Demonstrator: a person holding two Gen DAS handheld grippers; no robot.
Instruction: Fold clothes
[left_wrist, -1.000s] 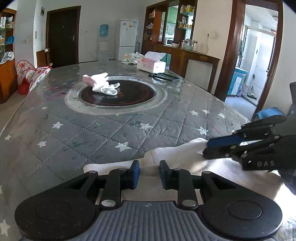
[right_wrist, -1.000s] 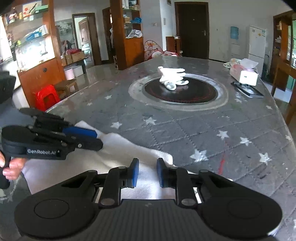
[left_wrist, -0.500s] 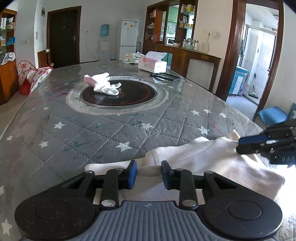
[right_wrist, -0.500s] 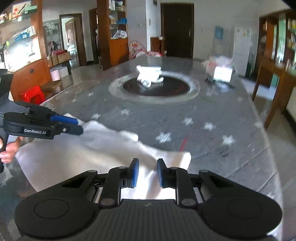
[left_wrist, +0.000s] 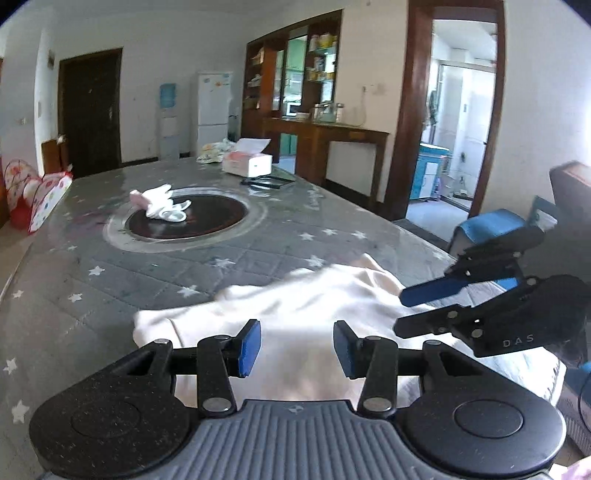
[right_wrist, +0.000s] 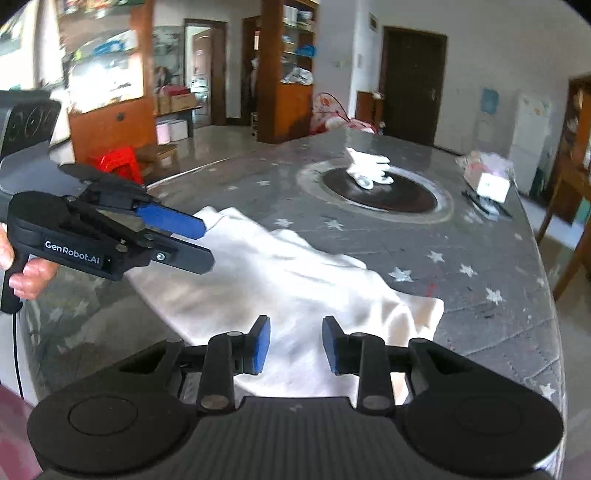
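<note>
Above the white garment (left_wrist: 303, 314), left claw (left_wrist: 297, 347) and right claw (right_wrist: 295, 345) tilt downward, jaws opening, gripping nothing

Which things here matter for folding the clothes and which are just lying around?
For the job:
white garment
left gripper, jaws opening
right gripper, jaws opening

Lying about:
white gloves
tissue box
black frames
bundle of cloth

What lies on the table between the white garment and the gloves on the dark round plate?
Nothing: between the white garment and the gloves only bare grey starred table cover shows, in both wrist views.
</note>
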